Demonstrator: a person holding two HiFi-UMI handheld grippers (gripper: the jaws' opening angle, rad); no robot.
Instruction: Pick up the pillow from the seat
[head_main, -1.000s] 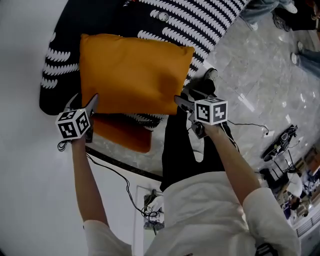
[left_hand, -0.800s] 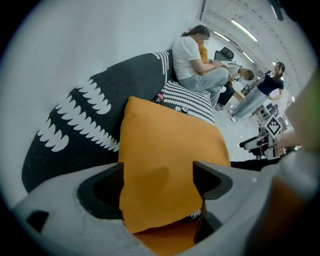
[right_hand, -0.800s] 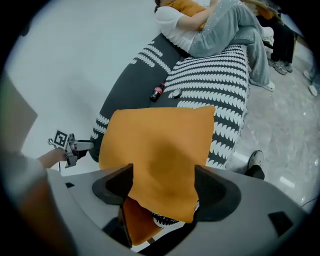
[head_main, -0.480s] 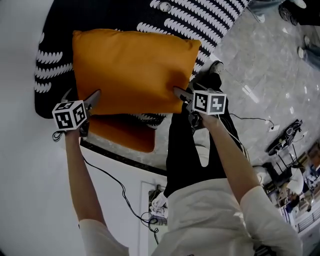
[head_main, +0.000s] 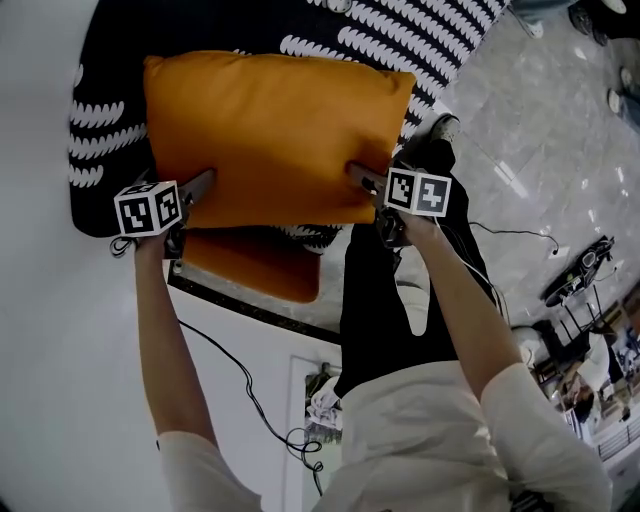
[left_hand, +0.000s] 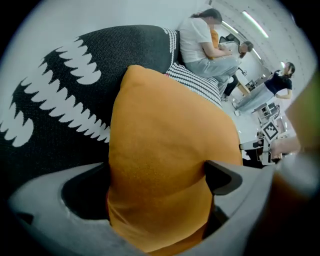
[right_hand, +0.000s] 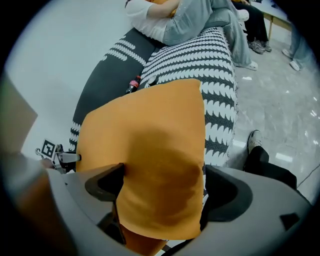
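Seat (head_main: 100, 150) upholstery, black with white scallops, lies under everything on the left. The orange pillow (head_main: 270, 130) rests flat on it, not yet lifted. My left gripper (head_main: 203, 184) points steeply down at the pillow's near-left corner. Its jaws have just been opening and stand wide apart, with the corner's bulge filling the gap between them. I judge they are spread this far because the stuffing is thick and needs room before any squeeze. The fabric brushes the pads but shows no pinch crease. Across the middle the pillow lies broad and plump. My right gripper (head_main: 362, 178) mirrors this at the near-right corner, beside my dark trouser leg (head_main: 372, 290). Its jaws have likewise just opened wide, with orange cloth between them and nothing clamped. Taking both corners should keep so broad and soft a thing from sagging or swinging when it comes up. Closing both sets of jaws is the step I judge next.
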